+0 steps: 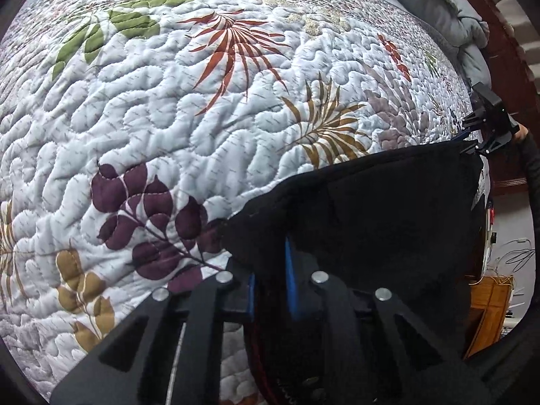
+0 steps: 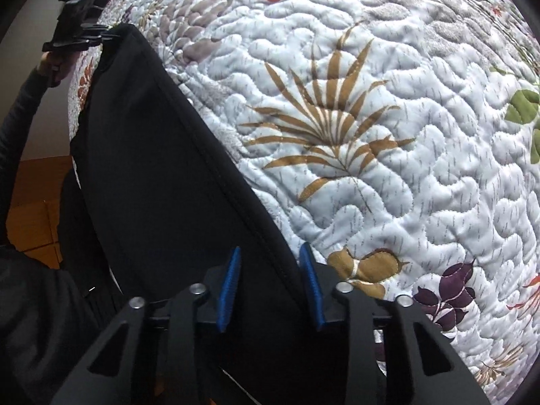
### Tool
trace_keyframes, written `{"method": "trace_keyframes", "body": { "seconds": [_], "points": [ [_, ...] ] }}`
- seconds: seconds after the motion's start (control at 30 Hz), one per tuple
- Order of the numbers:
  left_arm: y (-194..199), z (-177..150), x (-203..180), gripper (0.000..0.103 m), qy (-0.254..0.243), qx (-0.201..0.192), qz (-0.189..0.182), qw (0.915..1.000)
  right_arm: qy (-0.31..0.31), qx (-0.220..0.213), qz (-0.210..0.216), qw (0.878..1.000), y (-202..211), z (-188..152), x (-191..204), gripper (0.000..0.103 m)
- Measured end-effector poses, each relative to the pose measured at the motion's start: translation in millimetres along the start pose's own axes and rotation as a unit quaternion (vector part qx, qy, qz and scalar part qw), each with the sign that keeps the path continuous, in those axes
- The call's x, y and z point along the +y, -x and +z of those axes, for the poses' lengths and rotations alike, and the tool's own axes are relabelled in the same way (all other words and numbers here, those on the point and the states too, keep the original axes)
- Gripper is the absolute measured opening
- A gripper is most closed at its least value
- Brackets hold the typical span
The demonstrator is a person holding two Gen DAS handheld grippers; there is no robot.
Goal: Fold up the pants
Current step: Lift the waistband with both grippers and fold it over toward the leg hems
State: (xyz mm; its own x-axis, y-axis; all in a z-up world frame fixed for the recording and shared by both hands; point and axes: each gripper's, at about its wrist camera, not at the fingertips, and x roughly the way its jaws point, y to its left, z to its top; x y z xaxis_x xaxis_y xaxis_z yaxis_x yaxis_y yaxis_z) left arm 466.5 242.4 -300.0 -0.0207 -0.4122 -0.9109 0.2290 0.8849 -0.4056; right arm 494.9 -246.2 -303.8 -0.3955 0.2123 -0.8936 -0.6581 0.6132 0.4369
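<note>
Blue-padded fingers (image 1: 290,280) of the left gripper (image 1: 270,290) sit right under the lens, drawn in narrow, and the black pants (image 1: 364,209) are bunched between them, pinched at one end of a long edge. Over on the right wrist view, same story: the right gripper (image 2: 270,287) has its blue pads on either side of the pants' stitched edge (image 2: 256,222), the gap a touch wider but the fabric runs straight through it and looks clamped.

Between the two tools the dark cloth is pulled out in a taut band, lifted above the bed rather than lying flat, its lower part drooping away toward the near side. From the left camera the right gripper shows at the far corner of the pants, a hand (image 1: 521,132) just visible behind it. From the right camera the left gripper holds the opposite corner up at the top left, with a dark-sleeved arm (image 2: 20,114) below it.

Beyond the pants spreads the quilted bedspread (image 1: 168,118), pale with printed leaves: purple (image 1: 141,202), tan palm (image 2: 324,125), rust-red (image 1: 233,44), green (image 1: 111,30). Farthest off, a grey pillow (image 1: 469,33) against dark wooden headboard (image 1: 506,33), and orange-brown wooden flooring (image 2: 33,202) beside the bed.
</note>
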Motion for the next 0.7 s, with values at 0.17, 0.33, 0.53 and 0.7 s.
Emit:
{"method": "trace_keyframes", "body": {
  "seconds": [0.17, 0.33, 0.53, 0.7],
  "points": [
    [11.5, -0.1, -7.9, 0.012, -0.013, -0.006, 0.013, 0.9998, 0.002, -0.011, 0.001, 1.0, 14.0, -14.5, -2.7, 0.007],
    [31.5, -8.2, -22.0, 0.011, -0.028, -0.033, 0.028, 0.9987, 0.002, -0.037, -0.019, 0.999, 29.0, -25.8, 14.3, 0.006],
    [72.6, -30.1, -49.0, 0.011, -0.051, -0.083, 0.034, 0.9947, 0.008, -0.073, -0.059, 0.996, 60.0, -57.1, 51.8, 0.006],
    [108.9, -65.7, -70.6, 0.011, -0.059, -0.124, 0.03, 0.9901, 0.009, -0.103, -0.091, 0.99, 79.2, -90.2, 97.9, 0.006]
  ]
}}
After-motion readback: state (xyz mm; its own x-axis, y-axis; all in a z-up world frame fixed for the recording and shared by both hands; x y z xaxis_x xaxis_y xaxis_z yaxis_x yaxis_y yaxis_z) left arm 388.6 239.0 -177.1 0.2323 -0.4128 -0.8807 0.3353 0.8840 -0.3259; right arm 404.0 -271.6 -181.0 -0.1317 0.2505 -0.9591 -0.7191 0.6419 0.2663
